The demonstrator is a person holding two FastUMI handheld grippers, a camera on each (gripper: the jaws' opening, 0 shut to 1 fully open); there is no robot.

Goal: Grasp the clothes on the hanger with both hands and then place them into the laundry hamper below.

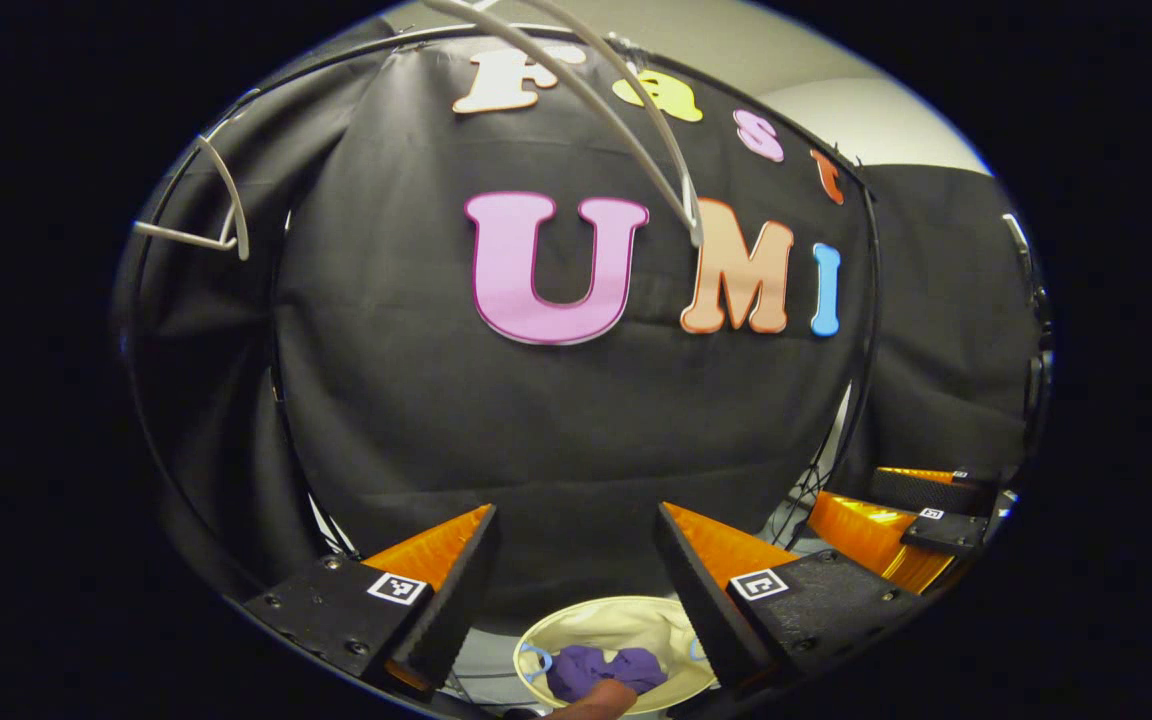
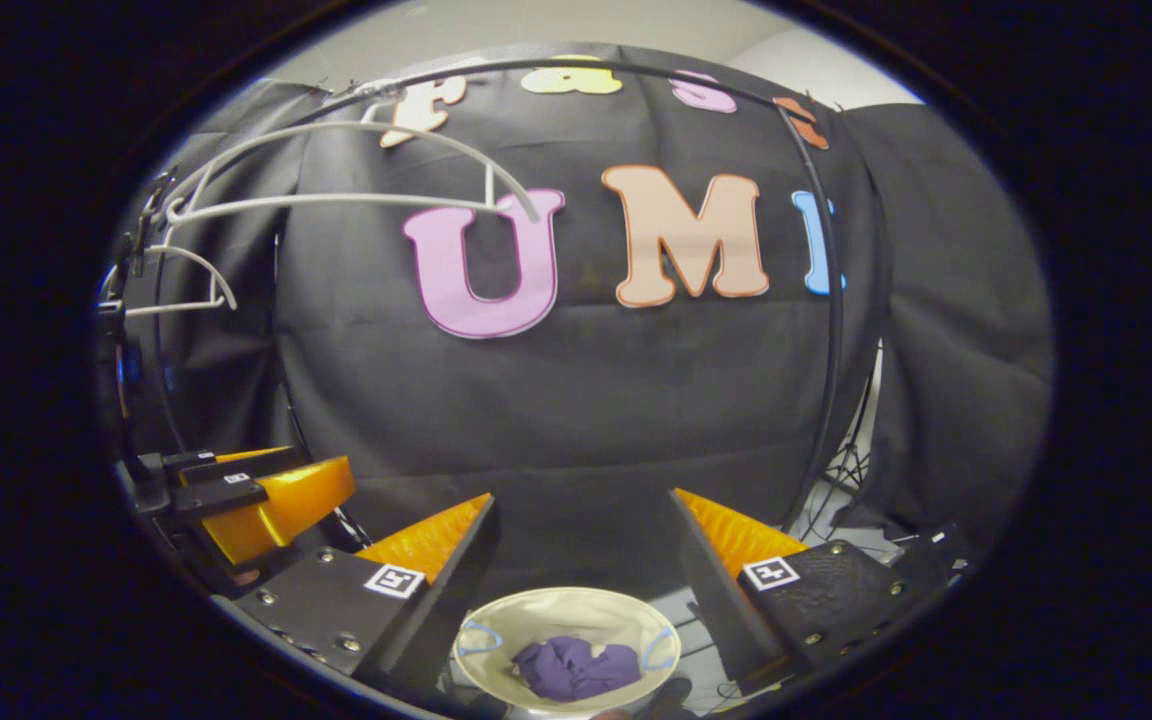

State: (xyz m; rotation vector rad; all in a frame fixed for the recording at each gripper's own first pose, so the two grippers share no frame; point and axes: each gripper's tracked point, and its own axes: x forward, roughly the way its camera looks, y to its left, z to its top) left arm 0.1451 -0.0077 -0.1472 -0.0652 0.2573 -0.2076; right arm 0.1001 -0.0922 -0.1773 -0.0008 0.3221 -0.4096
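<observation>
A crumpled purple garment [image 1: 604, 669] lies inside the cream round laundry hamper [image 1: 626, 625] on the floor below; the right gripper view also shows the garment [image 2: 574, 668] in the hamper [image 2: 566, 608]. Bare white hangers [image 1: 616, 110] hang from the rail above, and again [image 2: 356, 170] in the right gripper view. My left gripper [image 1: 576, 525] is open and holds nothing, high above the hamper. My right gripper [image 2: 584, 510] is open too, also above the hamper. The right gripper [image 1: 896, 520] appears at the lower right of the left gripper view, and the left gripper [image 2: 246, 490] at the lower left of the right one.
A black metal rack frame [image 2: 816, 300] curves around in front of the black cloth wall. Another white hanger [image 1: 211, 215] hangs at the left. A tripod's legs [image 2: 846, 465] and cables stand on the floor at the right. A bit of a hand or sleeve [image 1: 596, 700] shows at the bottom.
</observation>
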